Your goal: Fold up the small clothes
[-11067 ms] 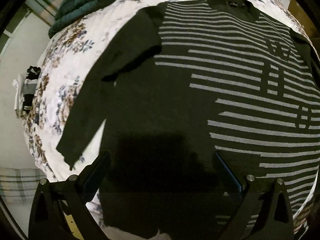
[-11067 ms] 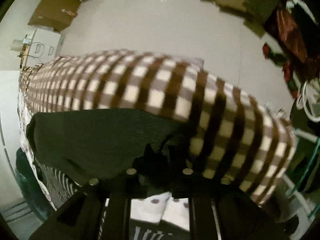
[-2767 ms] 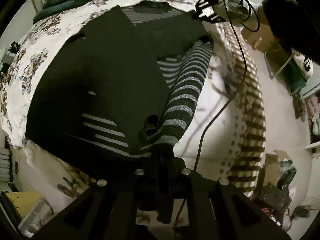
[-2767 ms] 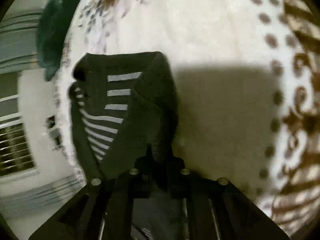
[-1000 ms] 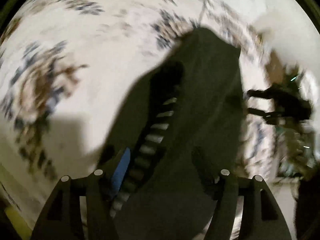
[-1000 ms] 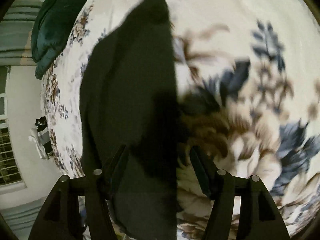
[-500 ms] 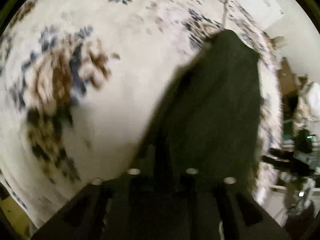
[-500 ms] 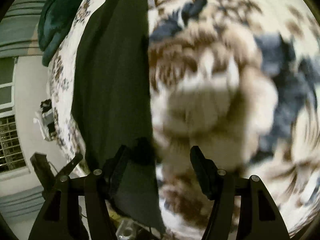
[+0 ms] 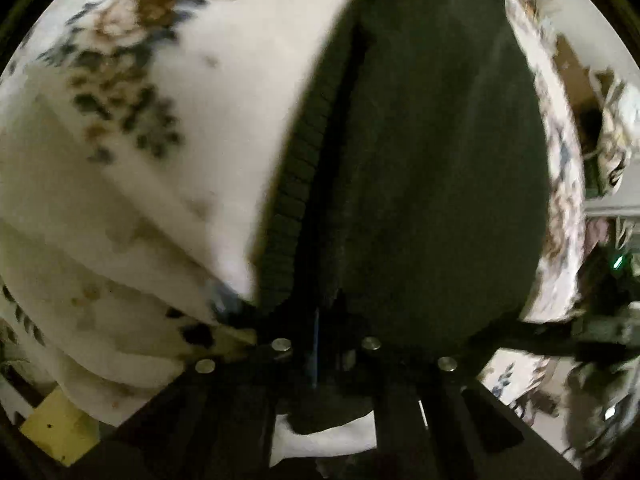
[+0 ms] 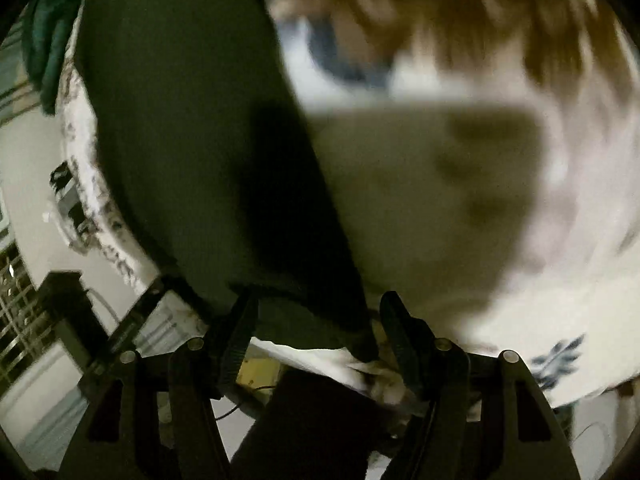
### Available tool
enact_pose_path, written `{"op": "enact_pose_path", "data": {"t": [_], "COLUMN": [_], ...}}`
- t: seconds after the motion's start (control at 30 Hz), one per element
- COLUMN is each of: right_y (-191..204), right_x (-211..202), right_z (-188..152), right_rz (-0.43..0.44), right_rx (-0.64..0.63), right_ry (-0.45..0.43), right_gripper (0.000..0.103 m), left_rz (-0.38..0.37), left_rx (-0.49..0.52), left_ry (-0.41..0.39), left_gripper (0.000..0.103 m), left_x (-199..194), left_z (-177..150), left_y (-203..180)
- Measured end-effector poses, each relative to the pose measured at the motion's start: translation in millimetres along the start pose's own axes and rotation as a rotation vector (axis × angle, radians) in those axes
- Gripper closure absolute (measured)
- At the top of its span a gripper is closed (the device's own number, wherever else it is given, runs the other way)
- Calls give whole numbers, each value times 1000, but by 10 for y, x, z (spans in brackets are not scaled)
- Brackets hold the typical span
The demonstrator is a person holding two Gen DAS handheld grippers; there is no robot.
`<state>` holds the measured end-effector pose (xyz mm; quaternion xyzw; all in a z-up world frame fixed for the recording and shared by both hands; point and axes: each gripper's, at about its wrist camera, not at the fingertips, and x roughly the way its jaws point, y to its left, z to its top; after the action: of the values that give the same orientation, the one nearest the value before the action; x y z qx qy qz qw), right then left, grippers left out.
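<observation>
The dark folded sweater [image 9: 432,160] lies lengthwise on the floral bedspread [image 9: 140,120], its ribbed edge running along its left side. My left gripper [image 9: 326,312] is shut on the sweater's near edge at the rim of the bed, and dark fabric bunches between the jaws. In the right wrist view the same sweater [image 10: 180,120] fills the left half, blurred. My right gripper [image 10: 316,320] has its jaws closing around the sweater's near corner. The fingers [image 10: 240,320] still stand apart from the cloth.
A teal blanket [image 10: 44,40] lies at the far end of the bed. The bed's edge drops to the floor just below both grippers. A yellow box [image 9: 56,428] sits on the floor at lower left, and clutter [image 9: 608,152] stands beyond the bed on the right.
My left gripper has gone from open to shut on the sweater's near edge. My right gripper has slid along the sweater's side down to its near corner, with its jaws still apart.
</observation>
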<state>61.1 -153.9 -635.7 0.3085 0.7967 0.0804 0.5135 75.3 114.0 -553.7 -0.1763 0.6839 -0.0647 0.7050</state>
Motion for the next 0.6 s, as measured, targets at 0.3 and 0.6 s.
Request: {"op": "enact_pose_path", "data": {"t": [0.3,0.6], "right_y": [-55,-322], "right_x": [-96,155], "right_z": [-605,-617], "right_rz": [35,-70], "right_rx": [106,106], "right_ry": [-159,-120], "right_gripper": [96,41], "left_rz": [-147,-240], "left_rx": [62,-19], "left_ry": [17,149], "left_gripper": [99,58], "left_x": [-223,98], "left_z": [124,-23], "left_y": [292,409]}}
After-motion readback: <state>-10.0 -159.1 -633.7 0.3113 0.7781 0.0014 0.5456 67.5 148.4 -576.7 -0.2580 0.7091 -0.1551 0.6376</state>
